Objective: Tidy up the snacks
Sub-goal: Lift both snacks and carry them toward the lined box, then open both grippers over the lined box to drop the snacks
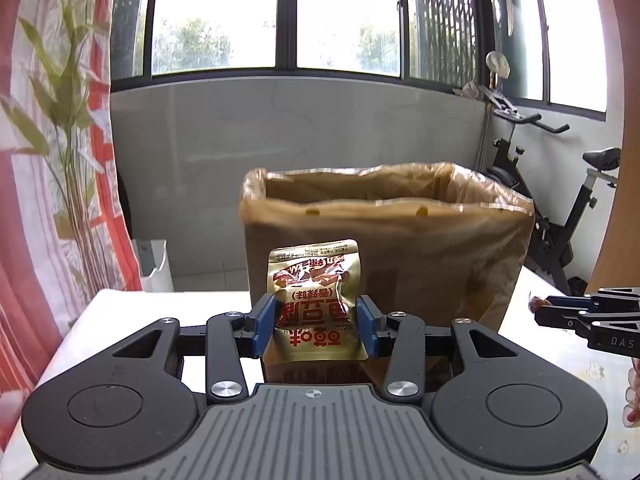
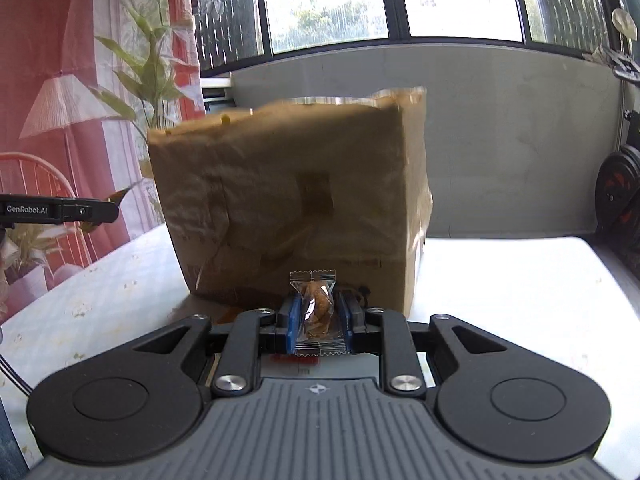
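My left gripper (image 1: 317, 322) is shut on a gold snack packet (image 1: 314, 280) with red print, held upright in front of the brown paper bag (image 1: 400, 248). The bag stands open on the white table (image 1: 132, 312), its mouth just above the packet's top. My right gripper (image 2: 319, 320) is shut on a small clear-wrapped snack (image 2: 316, 304) with brown pieces inside, close to the bag's (image 2: 292, 200) near wall. In the left wrist view the right gripper (image 1: 538, 306) enters from the right edge; in the right wrist view the left gripper (image 2: 114, 210) reaches in from the left.
The table (image 2: 500, 280) has a pale floral cloth. Behind it are a grey low wall and windows, an exercise bike (image 1: 560, 216) at right, a curtain and a leafy plant (image 1: 68, 92) at left, and a white bin (image 1: 154, 264) on the floor.
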The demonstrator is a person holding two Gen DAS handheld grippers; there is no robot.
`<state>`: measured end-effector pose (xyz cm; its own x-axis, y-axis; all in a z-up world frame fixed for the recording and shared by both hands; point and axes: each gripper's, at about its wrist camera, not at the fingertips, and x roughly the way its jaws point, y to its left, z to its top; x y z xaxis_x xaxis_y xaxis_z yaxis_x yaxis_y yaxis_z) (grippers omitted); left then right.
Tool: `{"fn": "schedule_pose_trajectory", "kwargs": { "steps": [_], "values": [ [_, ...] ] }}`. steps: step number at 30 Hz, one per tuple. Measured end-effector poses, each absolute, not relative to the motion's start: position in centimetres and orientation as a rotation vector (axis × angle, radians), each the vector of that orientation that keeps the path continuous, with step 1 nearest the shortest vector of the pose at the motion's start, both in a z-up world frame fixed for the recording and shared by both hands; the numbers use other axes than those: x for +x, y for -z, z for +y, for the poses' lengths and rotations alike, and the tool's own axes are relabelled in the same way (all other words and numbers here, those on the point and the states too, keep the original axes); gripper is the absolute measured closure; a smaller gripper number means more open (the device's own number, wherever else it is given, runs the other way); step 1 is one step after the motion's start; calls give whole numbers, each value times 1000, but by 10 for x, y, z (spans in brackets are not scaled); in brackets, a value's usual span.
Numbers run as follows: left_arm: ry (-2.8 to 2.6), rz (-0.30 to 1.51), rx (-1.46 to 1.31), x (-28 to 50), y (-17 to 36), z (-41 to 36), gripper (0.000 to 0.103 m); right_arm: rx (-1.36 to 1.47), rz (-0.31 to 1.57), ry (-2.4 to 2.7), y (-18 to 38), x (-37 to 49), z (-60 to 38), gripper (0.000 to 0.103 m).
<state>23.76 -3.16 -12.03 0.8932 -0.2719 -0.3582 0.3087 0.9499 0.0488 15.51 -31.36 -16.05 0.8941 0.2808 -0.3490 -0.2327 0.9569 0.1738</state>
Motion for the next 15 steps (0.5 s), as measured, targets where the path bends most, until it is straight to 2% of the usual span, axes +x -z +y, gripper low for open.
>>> {"fn": "schedule_pose_trajectory", "kwargs": {
  "steps": [7,9,15],
  "values": [
    [373,259,58,287,60,-70,56,71,192,-282,68,203,-313,80],
    [380,269,67,306,56,-85,69,62,195,-267,56,219,-311,80],
    [377,353,66,353,74,-118,69,56,275,-212,59,266,-304,80]
  ]
}}
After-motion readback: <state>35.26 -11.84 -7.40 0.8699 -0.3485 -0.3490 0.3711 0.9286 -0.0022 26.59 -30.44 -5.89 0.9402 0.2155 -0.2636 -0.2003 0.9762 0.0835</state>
